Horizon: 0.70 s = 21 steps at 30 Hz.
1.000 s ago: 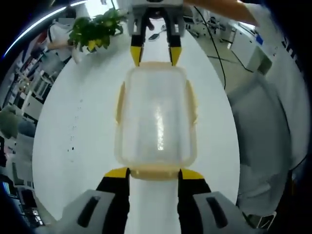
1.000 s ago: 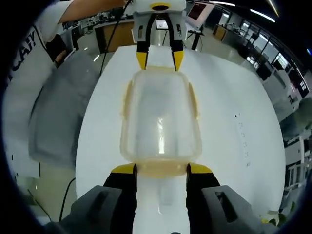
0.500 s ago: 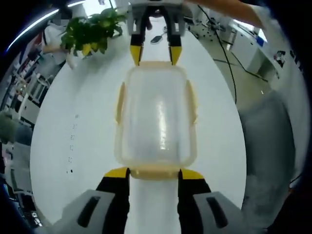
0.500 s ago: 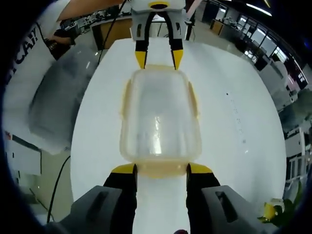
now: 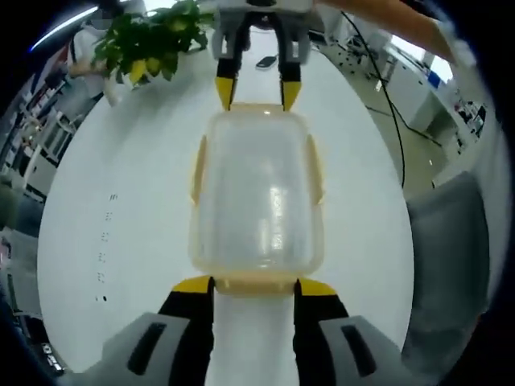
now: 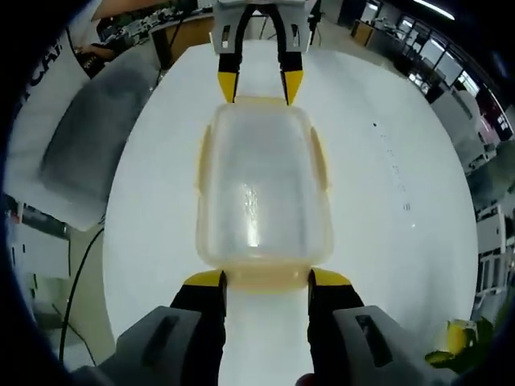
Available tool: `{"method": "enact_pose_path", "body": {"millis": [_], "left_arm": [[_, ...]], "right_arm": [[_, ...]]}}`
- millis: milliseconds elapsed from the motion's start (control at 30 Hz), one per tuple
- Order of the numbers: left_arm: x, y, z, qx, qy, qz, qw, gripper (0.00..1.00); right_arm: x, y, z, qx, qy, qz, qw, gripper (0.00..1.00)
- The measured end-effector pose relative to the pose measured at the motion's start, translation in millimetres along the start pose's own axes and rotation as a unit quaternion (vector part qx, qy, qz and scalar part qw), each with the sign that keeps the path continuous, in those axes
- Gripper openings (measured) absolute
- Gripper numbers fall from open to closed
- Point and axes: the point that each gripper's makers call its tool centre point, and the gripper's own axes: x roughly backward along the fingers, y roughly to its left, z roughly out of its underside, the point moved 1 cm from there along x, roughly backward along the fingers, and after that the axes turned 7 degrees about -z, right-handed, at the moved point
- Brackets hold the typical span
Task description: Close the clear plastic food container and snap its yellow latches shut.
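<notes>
With its lid on, the container (image 5: 257,193) sits between the left gripper (image 5: 256,286) and right gripper (image 6: 266,280), both spread wide at end latches, so I judge pressing those latches comes next.

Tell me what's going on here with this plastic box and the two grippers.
A person works a clear plastic food container with two handheld grippers on a white table. The lid is on. The left gripper sits at one short end and the right gripper at the opposite end, each with its jaws apart at a yellow end latch. A potted plant stands farther along the table.
</notes>
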Motion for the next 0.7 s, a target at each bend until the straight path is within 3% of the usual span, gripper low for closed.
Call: {"method": "enact_pose_path", "body": {"millis": [467,700], "left_arm": [[-19.8,-4.9,6.1,0.01,0.018,0.023,0.9995,0.33],[-23.6,-2.8,4.4,0.004,0.016,0.017,0.9997,0.33]], "right_arm": [[-26.1,-2.0,11.8,0.007,0.033,-0.017,0.9993,0.36],[-25.2,-8.0,15.0,0.014,0.037,-0.001,0.9992,0.36]]}}
